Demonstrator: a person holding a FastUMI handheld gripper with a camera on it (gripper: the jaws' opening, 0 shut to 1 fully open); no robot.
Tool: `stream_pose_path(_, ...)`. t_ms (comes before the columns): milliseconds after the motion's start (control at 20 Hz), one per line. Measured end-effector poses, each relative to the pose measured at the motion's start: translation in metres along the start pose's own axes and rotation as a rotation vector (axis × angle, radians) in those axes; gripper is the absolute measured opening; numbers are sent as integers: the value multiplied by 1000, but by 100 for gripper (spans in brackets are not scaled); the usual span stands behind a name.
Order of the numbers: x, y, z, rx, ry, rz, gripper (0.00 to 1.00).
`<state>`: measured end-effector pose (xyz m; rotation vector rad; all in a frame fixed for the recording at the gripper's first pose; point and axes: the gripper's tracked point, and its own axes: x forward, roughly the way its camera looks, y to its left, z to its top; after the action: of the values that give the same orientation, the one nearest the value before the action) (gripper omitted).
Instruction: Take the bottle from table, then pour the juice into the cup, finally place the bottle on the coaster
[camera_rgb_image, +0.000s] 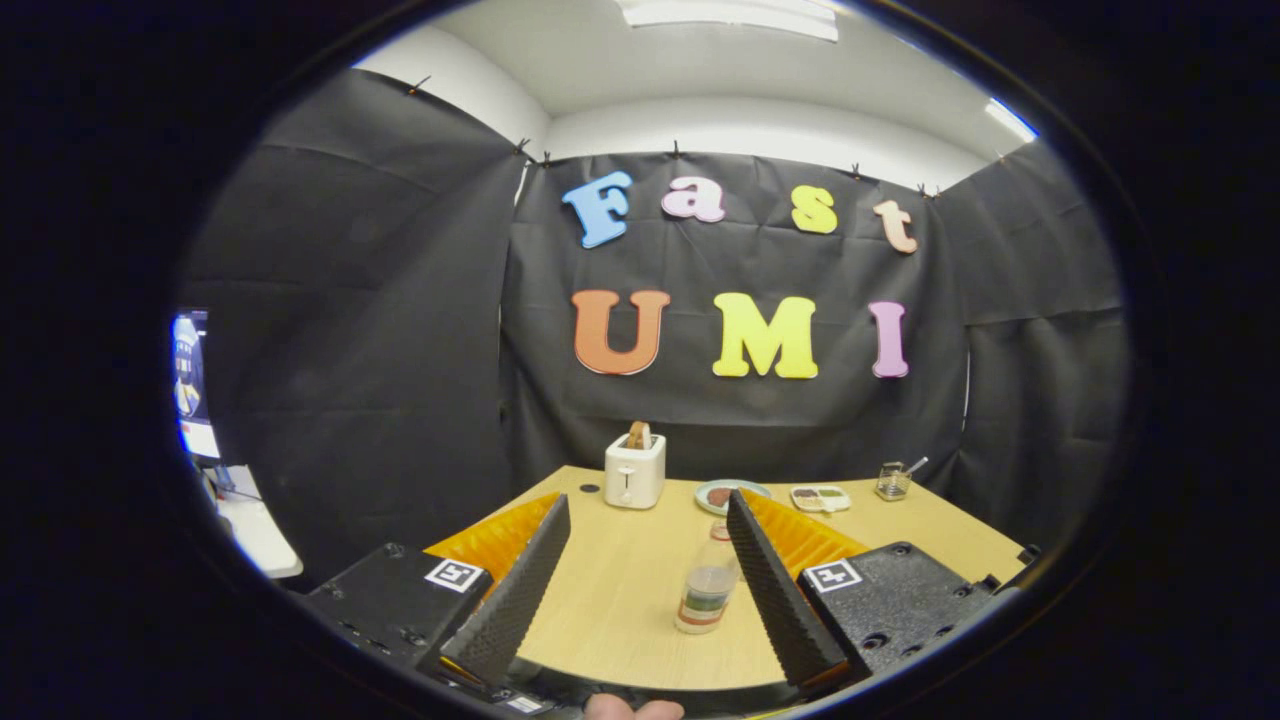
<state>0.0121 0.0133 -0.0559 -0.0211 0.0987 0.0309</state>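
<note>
Tongs (650, 575) spread wide, bottle (708, 588) between fingers, label unreadable, table (620, 600)

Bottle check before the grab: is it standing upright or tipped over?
Upright: the bottle stands on the table, cap on top, between the open tongs, near the right finger.

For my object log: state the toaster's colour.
White or cream. The toaster shows in the gripper view, beyond the open gripper, toast in its slot.

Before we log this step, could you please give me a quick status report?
Claw open, holding nothing. Bottle upright on table, between the fingers, near the right one. Nothing blocking.
</note>
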Motion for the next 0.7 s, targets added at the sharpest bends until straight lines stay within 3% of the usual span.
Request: stream_pose_path(700,22,-3,-93,-63,76,-23,100)
